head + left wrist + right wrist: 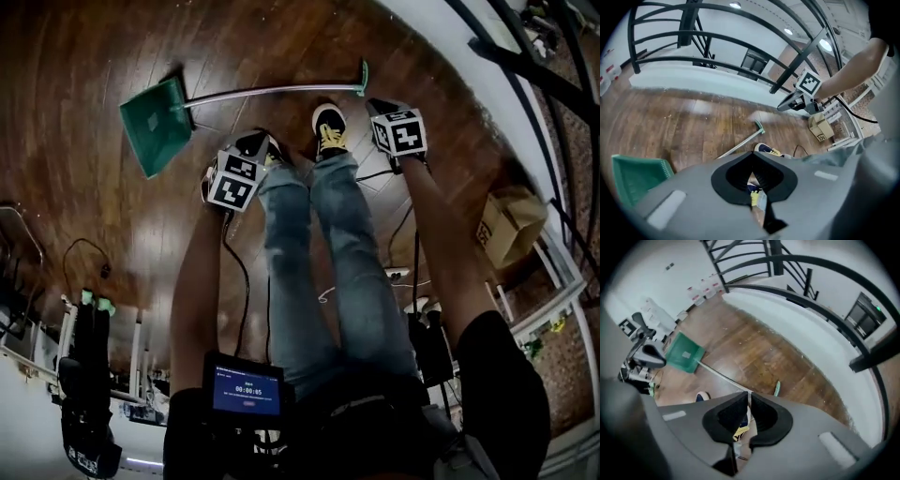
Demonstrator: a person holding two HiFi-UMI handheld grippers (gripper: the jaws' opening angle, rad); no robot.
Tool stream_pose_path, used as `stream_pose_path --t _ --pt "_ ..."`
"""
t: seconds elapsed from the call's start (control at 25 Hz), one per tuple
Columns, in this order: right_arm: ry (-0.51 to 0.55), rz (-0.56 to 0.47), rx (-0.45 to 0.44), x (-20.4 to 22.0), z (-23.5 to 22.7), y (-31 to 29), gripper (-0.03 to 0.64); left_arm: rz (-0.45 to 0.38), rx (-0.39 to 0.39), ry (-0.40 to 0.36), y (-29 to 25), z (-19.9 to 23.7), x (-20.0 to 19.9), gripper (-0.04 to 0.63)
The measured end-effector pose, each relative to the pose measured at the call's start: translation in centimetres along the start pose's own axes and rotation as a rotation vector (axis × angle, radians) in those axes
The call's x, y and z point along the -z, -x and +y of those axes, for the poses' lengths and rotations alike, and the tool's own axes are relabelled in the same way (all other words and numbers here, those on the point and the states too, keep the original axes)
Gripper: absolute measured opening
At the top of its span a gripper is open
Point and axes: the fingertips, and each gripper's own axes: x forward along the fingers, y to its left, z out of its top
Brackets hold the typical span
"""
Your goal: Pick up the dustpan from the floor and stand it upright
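Note:
A green dustpan [155, 122] lies flat on the wooden floor, its long metal handle [272, 91] running right to a green grip [362, 77]. Both grippers hang above the floor, apart from it. My left gripper [251, 148] is beside the pan's right side, jaws shut and empty [751, 152]; the pan [635, 176] shows at its lower left. My right gripper [380, 105] is just right of the grip end. Its jaws [749, 397] stand a narrow slit apart with nothing between them, and the handle [722, 376] and pan [684, 353] lie beyond.
The person's legs and shoes [328, 127] stand between the grippers, close to the handle. A cardboard box [511, 225] and cables [398, 220] lie at the right. A white kerb with a black railing [717, 37] bounds the floor beyond the handle. Equipment [89, 375] stands at lower left.

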Motion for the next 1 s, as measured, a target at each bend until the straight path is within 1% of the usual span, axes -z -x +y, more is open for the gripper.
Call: stream_pose_path --t 0.12,0.16,0.2,0.24,0.32,0.44,0.52,0.6,0.68,0.72,0.84,0.92,0.96,1.0 --pt "-0.165 0.004 0.055 1.6 -3.3 -4.7 0.047 0.022 0.041 -0.024 -5.2 1.2 1.8 0.020" --pt "-0.208 0.003 0.056 1.9 -4.3 -6.2 0.068 0.036 0.055 -0.033 -7.2 1.6 2.2 0.021" --pt "-0.235 -0.001 0.049 2.0 -5.1 -7.7 0.102 0.055 0.065 -0.046 -9.1 2.2 2.5 0.042" --pt "-0.245 -0.006 0.040 1.9 -5.9 -9.1 0.123 0.077 0.068 -0.063 -10.9 2.8 2.7 0.082" --pt "-0.227 0.000 0.035 2.0 -7.3 -11.8 0.124 0.116 0.062 -0.115 -13.8 4.0 2.7 0.084" --pt "-0.204 0.027 0.042 3.3 -8.8 -14.7 0.124 0.176 0.077 -0.226 -17.3 4.1 3.3 0.086" --pt "-0.202 0.035 0.053 3.8 -9.9 -16.2 0.124 0.215 0.084 -0.300 -19.0 4.2 3.7 0.116" --pt "-0.204 0.036 0.069 4.1 -10.7 -17.4 0.129 0.246 0.083 -0.335 -20.3 4.6 4.1 0.131" --pt "-0.214 0.035 0.077 4.3 -11.2 -18.4 0.130 0.271 0.083 -0.343 -21.2 5.1 4.4 0.143" --pt "-0.221 0.036 0.076 4.3 -11.4 -18.9 0.141 0.276 0.083 -0.341 -21.5 5.4 4.5 0.144" --pt "-0.228 0.060 0.063 4.4 -11.3 -20.2 0.158 0.269 0.084 -0.316 -21.7 6.0 4.2 0.149" --pt "-0.214 0.099 0.069 4.9 -11.2 -20.9 0.155 0.259 0.085 -0.302 -21.7 6.2 4.0 0.149" --pt "-0.204 0.121 0.083 5.3 -11.2 -21.1 0.147 0.255 0.087 -0.295 -21.6 6.2 4.0 0.149" --pt "-0.200 0.138 0.103 5.7 -11.3 -21.2 0.081 0.250 0.088 -0.288 -21.4 6.2 3.9 0.147"
